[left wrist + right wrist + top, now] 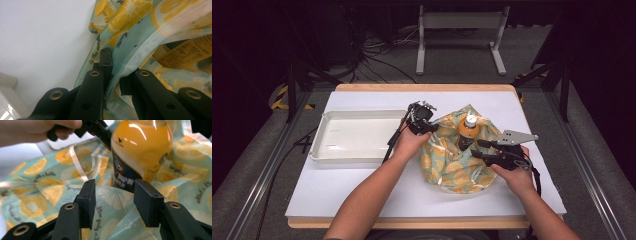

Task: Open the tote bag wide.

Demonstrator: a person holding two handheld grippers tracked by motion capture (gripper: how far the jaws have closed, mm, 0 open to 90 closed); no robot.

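A soft bag (452, 167) printed with lemon slices lies on the white table top. An orange juice bottle (468, 132) with a white cap stands upright inside it. My left gripper (432, 127) is at the bag's upper left rim, shut on the bag's edge (140, 32); the fabric runs between its jaws (113, 72), and the bottle's label (185, 52) shows through the plastic. My right gripper (476, 149) is just right of the bottle and points left at it. Its jaws (115, 192) stand apart in front of the bottle's dark label (127, 177), the pads not pressing on it.
A white empty tray (357, 137) sits to the left of the bag, close behind my left hand. The white table top (362, 190) has bare room along its near edge. Beyond the table are floor cables and a grey stand (459, 22).
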